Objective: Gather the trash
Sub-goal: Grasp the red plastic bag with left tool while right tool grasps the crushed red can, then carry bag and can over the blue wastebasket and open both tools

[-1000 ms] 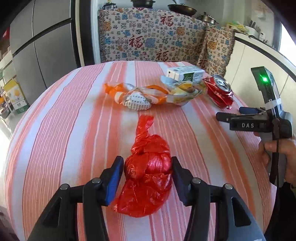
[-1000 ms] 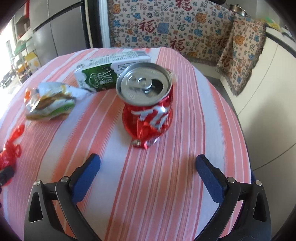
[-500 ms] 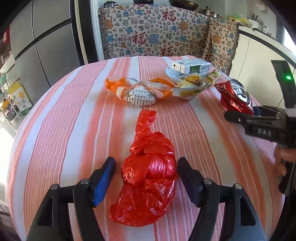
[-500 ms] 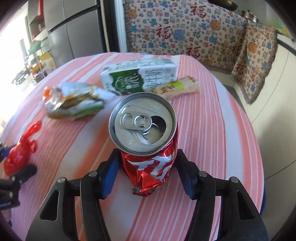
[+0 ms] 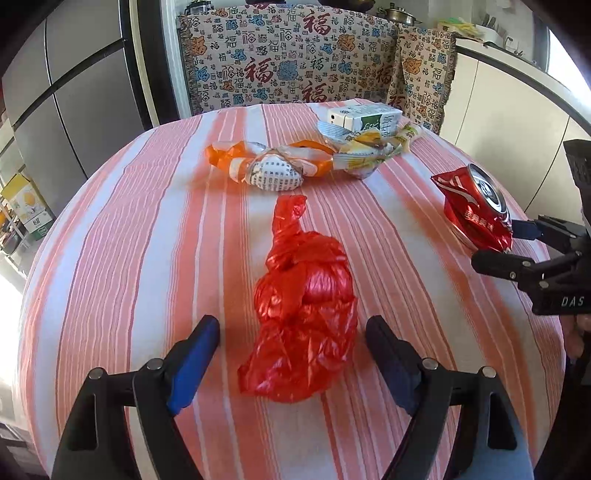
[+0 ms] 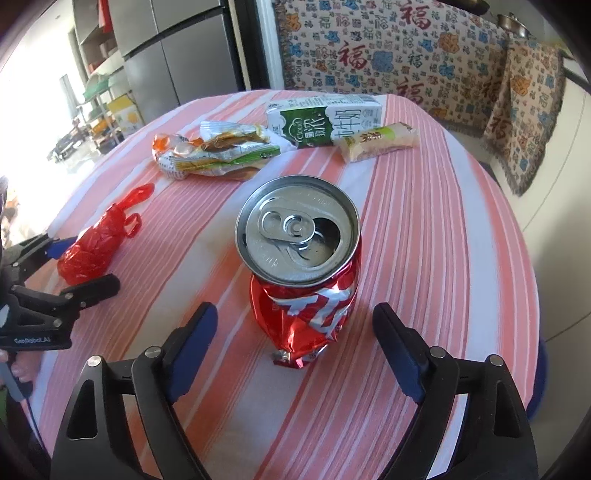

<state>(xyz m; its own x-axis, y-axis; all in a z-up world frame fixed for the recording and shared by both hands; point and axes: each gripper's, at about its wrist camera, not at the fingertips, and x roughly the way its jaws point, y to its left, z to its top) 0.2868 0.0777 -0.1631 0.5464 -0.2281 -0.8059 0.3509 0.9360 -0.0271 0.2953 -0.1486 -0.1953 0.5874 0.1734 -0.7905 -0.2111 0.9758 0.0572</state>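
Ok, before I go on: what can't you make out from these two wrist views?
- Any bin: in neither view.
- Red bag contents: opaque knotted plastic hides them, both views.
- Crushed can far side: its own body hides it, right wrist view.
- Milk carton base: wrappers cover it, left wrist view.

Home kitchen/dining area. Round tabletop (image 5: pixel 110 236) under a pink-and-white striped cloth, a bench-like seat behind it draped in a patterned woven throw with red Chinese characters (image 5: pixel 288 62). Tall grey multi-door fridge (image 6: pixel 177 55) alongside. Metal pots (image 5: pixel 399 14) on the white counter (image 5: pixel 509 74) at back right. Wire rack with what looks like stored household goods (image 6: pixel 99 122) at left, overexposed, hard to confirm.
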